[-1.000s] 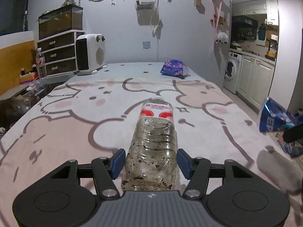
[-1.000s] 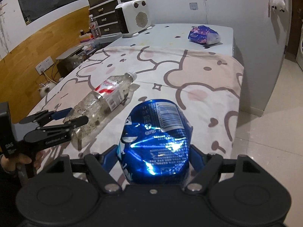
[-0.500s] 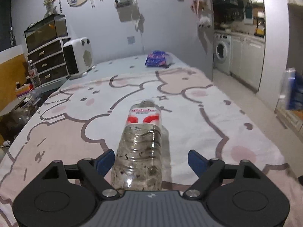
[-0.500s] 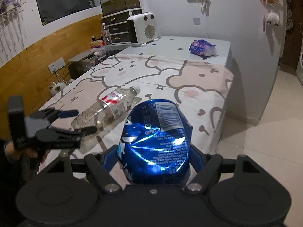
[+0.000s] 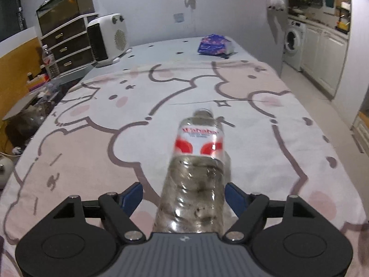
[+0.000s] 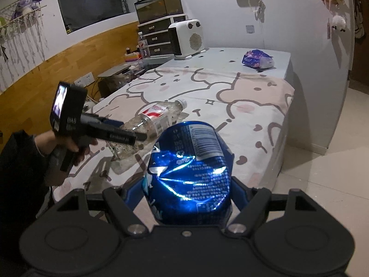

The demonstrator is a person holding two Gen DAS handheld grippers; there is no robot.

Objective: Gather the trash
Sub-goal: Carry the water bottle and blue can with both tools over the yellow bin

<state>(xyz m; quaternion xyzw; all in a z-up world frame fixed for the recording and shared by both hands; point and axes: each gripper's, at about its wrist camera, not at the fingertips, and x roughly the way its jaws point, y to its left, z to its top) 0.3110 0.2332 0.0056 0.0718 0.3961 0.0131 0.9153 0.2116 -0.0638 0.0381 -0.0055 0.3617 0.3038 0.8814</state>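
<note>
A clear plastic bottle [image 5: 196,175] with a red and white label sits between the jaws of my left gripper [image 5: 184,194]. The right pad touches it and the left pad stands off it. In the right wrist view the bottle [image 6: 150,124] is lifted off the cartoon-print bed [image 6: 230,97] in my left gripper [image 6: 129,136]. My right gripper [image 6: 186,189] is shut on a crushed blue can [image 6: 191,173], held beside the bed's near corner above the floor.
A blue patterned tissue pack [image 5: 214,46] lies at the far end of the bed. A white heater [image 5: 108,39] stands at the far left, dark drawers [image 5: 66,46] beside it. Tiled floor [image 6: 322,184] and kitchen cabinets [image 5: 322,53] lie to the right.
My left gripper has lifted and tilted the bottle up off the bed; its jaws have widened. My right gripper has pulled back from the bed with the can still held.
</note>
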